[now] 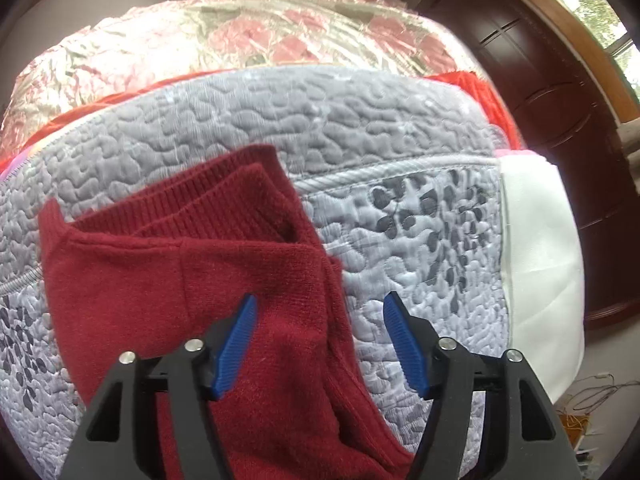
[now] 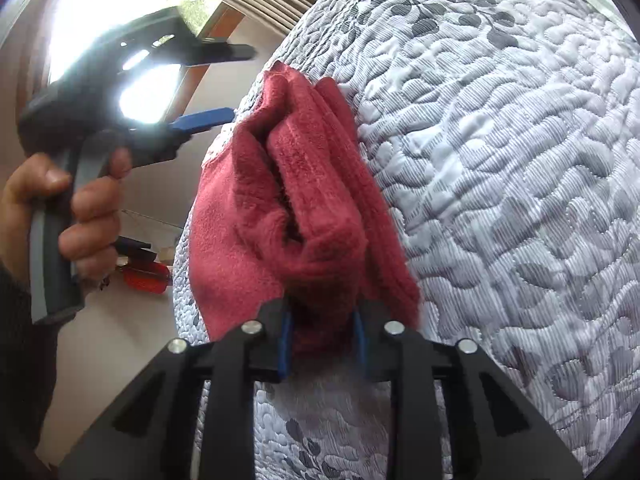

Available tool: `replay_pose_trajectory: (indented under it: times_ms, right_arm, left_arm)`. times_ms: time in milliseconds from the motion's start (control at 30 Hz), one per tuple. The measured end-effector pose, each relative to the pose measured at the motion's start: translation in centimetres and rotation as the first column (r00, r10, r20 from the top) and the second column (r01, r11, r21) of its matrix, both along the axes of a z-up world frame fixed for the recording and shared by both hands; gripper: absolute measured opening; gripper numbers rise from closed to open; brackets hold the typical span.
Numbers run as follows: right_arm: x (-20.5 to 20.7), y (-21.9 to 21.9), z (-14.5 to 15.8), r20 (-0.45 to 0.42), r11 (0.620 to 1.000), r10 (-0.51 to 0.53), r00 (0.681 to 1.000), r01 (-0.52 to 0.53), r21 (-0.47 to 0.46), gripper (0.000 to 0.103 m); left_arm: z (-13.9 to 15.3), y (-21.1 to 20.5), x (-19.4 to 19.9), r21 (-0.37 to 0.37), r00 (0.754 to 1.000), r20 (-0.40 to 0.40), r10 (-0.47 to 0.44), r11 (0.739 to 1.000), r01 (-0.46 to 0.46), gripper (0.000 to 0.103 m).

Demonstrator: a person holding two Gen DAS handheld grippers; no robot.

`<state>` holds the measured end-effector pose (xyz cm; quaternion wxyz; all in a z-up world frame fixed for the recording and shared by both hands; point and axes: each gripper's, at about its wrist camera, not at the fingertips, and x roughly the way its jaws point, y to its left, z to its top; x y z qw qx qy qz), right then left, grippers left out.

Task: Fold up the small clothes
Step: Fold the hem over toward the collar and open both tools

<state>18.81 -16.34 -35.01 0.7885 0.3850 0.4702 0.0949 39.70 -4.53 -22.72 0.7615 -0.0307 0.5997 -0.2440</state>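
A: Where the left wrist cam looks down, what's under the left hand-held gripper (image 1: 318, 344)?

B: Dark red knit garment (image 1: 224, 280), lying partly folded on the grey quilted mattress (image 1: 280, 120). Ribbed edge at its far end. Blue pads (image 1: 236, 348) are wide apart w/ nothing between them; left pad sits over the knit, right pad over bare quilting just beside the garment's right edge.

A: And further back?

B: Shiny pink floral plastic-wrapped bedding (image 1: 200, 32) at the far side, a bit of red fabric (image 1: 476, 92) to the right of it, white panel (image 1: 536, 240) at the mattress's right end, dark wooden door (image 1: 560, 100) far right.

A: Right wrist cam, left to right?

B: Far left, the person's hand (image 2: 80, 200) grips the handle of the other hand-held gripper, fingers spread open, window glare behind it. Small red object (image 2: 144, 276) on the floor below, too blurry to ID. Centre: the same garment bunched in thick folds, hanging up off the mattress near its edge. Right hand-held gripper (image 2: 322, 344) is clamped on that bunch, fabric filling the gap between the pads. Right of that, just quilted leaf-print surface.
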Motion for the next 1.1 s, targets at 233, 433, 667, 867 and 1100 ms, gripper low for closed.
replay_pose_trajectory:
  times_ms: [233,433,667,867,1100]
  right_arm:
    - [-0.4,-1.2,6.7,0.105,0.966,0.209,0.972,-0.188,-0.177,0.045]
    - [5.0,1.9,7.0,0.048,0.829,0.513,0.857,-0.480,-0.288,0.046]
    - [6.8,1.6,1.9,-0.147,0.752,0.621,0.770,-0.638,-0.166,0.012]
    - [6.7,0.1,3.3,-0.156,0.741,0.631,0.760,-0.650,-0.169,0.033]
    - [0.3,0.9,3.1,-0.135,0.909,0.412,0.901,-0.398,0.121,0.045]
  left_arm:
    - [3.4,8.0,-6.7,-0.013,0.991,0.100,-0.090,0.996,0.091,0.081]
    - [0.6,11.6,-12.6,0.109,0.978,0.119,-0.174,0.981,0.161,0.081]
    - [-0.4,8.2,-14.8,0.118,0.927,0.140,-0.348,0.935,0.334,0.079]
    - [-1.4,5.6,-16.2,0.214,0.821,0.105,-0.561,0.819,0.533,0.067]
    - [0.0,11.3,-18.2,0.272,0.865,0.153,-0.477,0.862,0.427,0.081]
